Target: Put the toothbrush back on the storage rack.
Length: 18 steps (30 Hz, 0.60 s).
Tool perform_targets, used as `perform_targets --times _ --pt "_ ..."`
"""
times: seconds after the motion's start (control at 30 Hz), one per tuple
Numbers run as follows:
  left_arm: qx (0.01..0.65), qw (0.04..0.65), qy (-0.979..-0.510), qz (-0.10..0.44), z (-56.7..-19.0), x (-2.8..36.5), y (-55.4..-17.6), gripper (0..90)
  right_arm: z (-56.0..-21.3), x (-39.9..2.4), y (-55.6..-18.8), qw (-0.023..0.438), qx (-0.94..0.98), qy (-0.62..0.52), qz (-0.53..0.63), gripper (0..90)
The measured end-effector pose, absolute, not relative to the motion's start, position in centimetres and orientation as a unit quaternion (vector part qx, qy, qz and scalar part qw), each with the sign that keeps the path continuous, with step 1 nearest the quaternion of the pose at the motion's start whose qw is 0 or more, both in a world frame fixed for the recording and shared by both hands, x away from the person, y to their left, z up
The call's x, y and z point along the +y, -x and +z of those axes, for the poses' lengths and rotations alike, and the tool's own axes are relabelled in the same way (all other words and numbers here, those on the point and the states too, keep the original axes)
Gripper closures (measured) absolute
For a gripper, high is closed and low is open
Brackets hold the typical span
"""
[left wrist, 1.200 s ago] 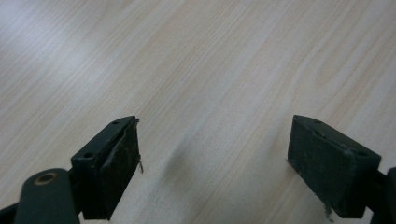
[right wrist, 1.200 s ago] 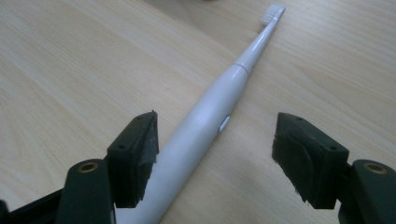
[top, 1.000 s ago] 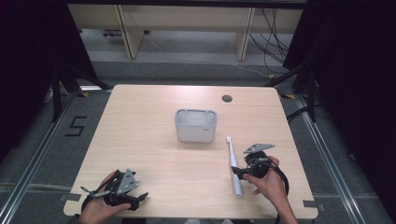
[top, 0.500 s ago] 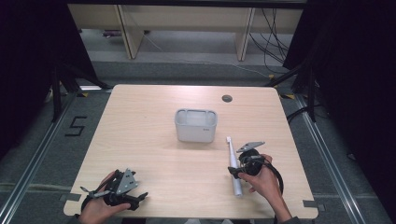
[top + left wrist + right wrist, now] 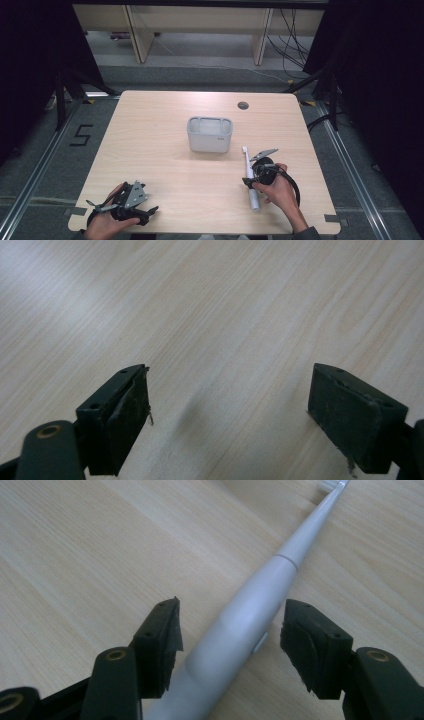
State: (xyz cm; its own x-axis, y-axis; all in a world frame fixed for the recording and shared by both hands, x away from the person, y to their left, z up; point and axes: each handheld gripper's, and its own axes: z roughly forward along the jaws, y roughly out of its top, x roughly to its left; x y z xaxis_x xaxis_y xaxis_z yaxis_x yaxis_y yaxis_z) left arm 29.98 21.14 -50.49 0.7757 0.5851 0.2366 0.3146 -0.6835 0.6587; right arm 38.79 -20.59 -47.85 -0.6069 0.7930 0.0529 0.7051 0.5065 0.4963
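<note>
So the thing in play here is the white electric toothbrush, lying flat on the counter down toward 5 o'clock from the grey bin in the high view. Its long axis runs pretty much 12-to-6, brush head up at the 12 end near the bin, fat handle end at 6 toward the person.

The right claw is right on top of it, coming in from about 3 o'clock, so it crosses the handle rather than lining up with it. In the right gripper view the toothbrush handle sits between the two jaws with a visible sliver of counter on each side. The jaws have just been closing in, but the pads aren't squeezing yet, so I'd call it released, not gripping.

The left claw is way off at 7 o'clock near the counter's front edge, spread wide over bare wood, holding nothing. The right hand is obviously the nearer one, so my guess is it just needs to finish the pinch.
</note>
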Motion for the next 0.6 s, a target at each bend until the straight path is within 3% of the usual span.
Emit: perform_targets --times 0.43,0.6 --pt "0.252 0.307 -0.891 0.22 -50.51 21.14 -29.98 16.3 -48.12 -20.59 -39.39 0.082 0.867 -0.435 0.226 46.6" --pt "0.252 0.307 -0.891 0.219 -50.52 21.13 -29.97 16.3 -48.35 -20.83 -39.65 0.077 0.876 -0.424 0.219 53.5"
